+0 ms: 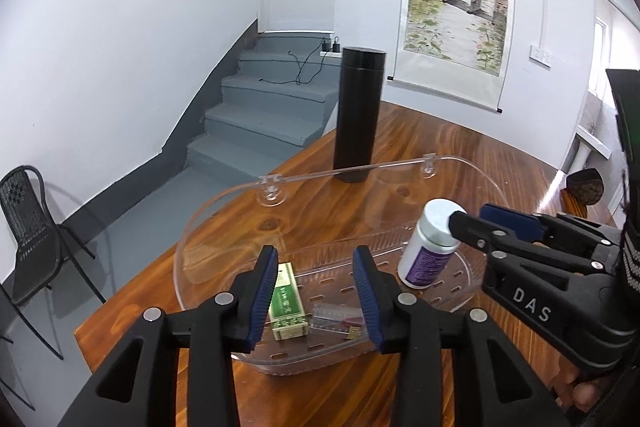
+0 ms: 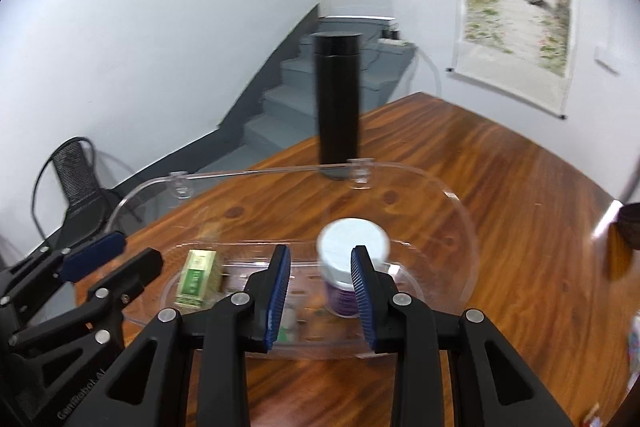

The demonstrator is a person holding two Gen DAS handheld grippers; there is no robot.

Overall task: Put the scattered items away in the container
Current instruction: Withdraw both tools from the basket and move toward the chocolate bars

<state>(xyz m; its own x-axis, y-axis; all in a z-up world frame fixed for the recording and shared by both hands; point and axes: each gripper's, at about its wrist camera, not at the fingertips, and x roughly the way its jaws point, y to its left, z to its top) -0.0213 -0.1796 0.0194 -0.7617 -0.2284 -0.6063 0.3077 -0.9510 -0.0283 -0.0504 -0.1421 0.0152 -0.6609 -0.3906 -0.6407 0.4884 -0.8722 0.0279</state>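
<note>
A clear plastic container (image 1: 224, 211) with its hinged lid open stands on the wooden table. In it lie a green box (image 1: 287, 301), a small clear case (image 1: 336, 319) and a white bottle with a purple label (image 1: 430, 247), standing tilted at the right end. My left gripper (image 1: 316, 299) is open over the container's near side, above the box and case. My right gripper (image 2: 320, 291) is open, just behind the bottle (image 2: 352, 251), not touching it. It shows in the left wrist view (image 1: 472, 217) with one fingertip by the bottle's cap.
A tall black flask (image 1: 358, 115) stands upright behind the container. A dark round object (image 1: 584, 187) sits at the table's far right. A black chair (image 1: 28, 231) and grey stairs (image 1: 256, 119) lie beyond the table's left edge.
</note>
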